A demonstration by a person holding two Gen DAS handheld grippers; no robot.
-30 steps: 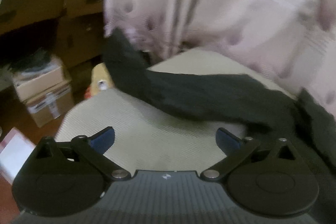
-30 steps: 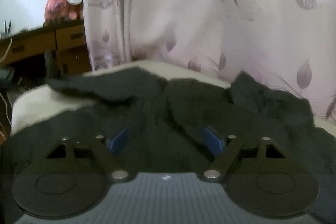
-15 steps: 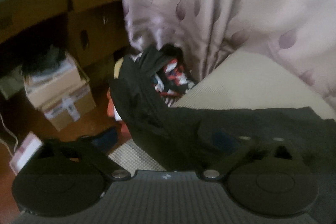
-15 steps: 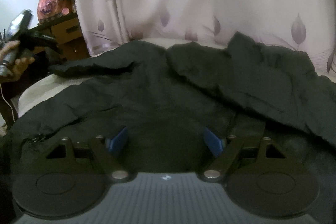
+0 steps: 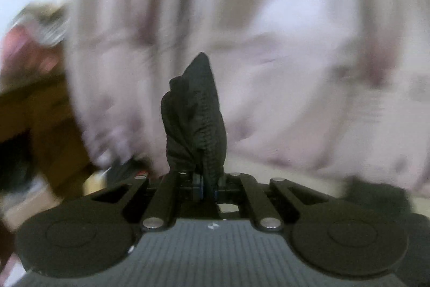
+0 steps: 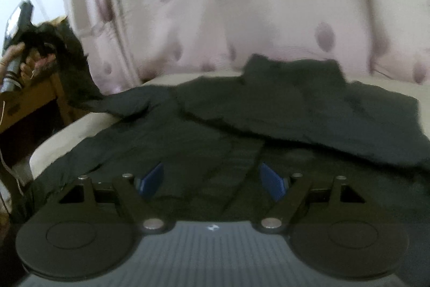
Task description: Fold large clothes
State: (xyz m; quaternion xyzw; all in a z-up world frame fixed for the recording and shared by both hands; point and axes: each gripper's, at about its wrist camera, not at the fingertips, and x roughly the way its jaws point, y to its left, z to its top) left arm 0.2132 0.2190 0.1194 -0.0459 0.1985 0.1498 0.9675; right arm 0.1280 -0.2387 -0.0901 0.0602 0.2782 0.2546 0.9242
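One black jacket point(image 6: 268, 120), left claw point(image 5: 208, 190) clamping its cuff, one curtain point(image 6: 242, 4)

I see the black jacket point(image 6: 268, 125) spread rumpled across the pale bed, one flap folded back over its far right side. Its left sleeve point(image 6: 72, 66) stretches up off the bed edge, and the ribbed cuff point(image 5: 196, 112) stands bunched and upright.

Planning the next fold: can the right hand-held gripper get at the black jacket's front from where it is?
Probably yes. The right hand-held gripper is open directly over the black jacket, with nothing between.
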